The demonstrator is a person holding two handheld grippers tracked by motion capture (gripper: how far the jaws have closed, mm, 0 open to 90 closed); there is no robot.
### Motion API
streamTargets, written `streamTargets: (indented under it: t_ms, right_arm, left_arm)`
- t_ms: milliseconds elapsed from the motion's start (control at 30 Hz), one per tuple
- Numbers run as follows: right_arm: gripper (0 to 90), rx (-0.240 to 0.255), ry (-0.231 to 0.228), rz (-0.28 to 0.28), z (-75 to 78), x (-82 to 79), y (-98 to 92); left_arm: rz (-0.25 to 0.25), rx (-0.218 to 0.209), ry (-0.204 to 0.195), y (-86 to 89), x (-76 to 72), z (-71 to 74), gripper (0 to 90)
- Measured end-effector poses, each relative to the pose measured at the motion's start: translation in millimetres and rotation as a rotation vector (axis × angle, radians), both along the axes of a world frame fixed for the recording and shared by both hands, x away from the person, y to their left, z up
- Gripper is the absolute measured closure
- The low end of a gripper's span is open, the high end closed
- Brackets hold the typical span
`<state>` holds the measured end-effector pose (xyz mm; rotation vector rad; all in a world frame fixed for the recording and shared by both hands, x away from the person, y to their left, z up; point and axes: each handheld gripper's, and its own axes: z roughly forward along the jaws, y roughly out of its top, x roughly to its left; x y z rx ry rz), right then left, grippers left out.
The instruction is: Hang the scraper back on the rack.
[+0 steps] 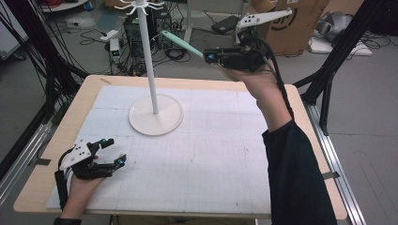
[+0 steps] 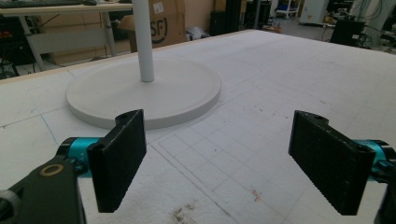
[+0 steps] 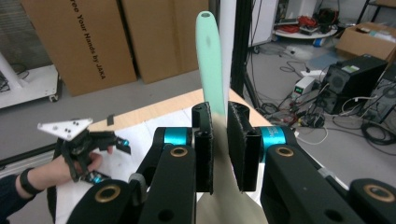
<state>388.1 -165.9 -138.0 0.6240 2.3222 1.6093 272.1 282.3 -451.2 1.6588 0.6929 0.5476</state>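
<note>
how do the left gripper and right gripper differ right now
The left gripper has its jaws wide apart with nothing between them; the right gripper is shut on a mint green spatula. The left gripper sits low by the white mat; the right gripper is raised, level with the top of the white stand. Both are black with blue fittings.
</note>
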Motion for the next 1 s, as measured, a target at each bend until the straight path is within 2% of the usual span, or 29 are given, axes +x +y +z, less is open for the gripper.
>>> streamTargets:
  t_ms: [167, 333, 600, 1000]
  right_arm:
    - [81.7, 0.009, -0.015, -0.021, 13.6, 5.3, 4.8]
    - [81.7, 0.031, -0.01, -0.049, 20.0, 14.5, 2.2]
    - [81.8, 0.052, -0.003, -0.071, 21.7, 30.8, 2.1]
    - [81.7, 0.042, -0.009, -0.083, 22.4, 36.8, 13.9]
  left_arm:
    - [0.001, -0.002, -0.002, -0.4, -0.1, -0.1, 19.7]
    - [0.001, 0.0, -0.004, -0.5, -0.2, -0.1, 19.7]
    - [-0.001, 0.003, -0.006, -0.5, -0.2, -0.1, 19.7]
    - [-0.005, 0.006, -0.007, -0.8, -0.4, -0.1, 19.7]
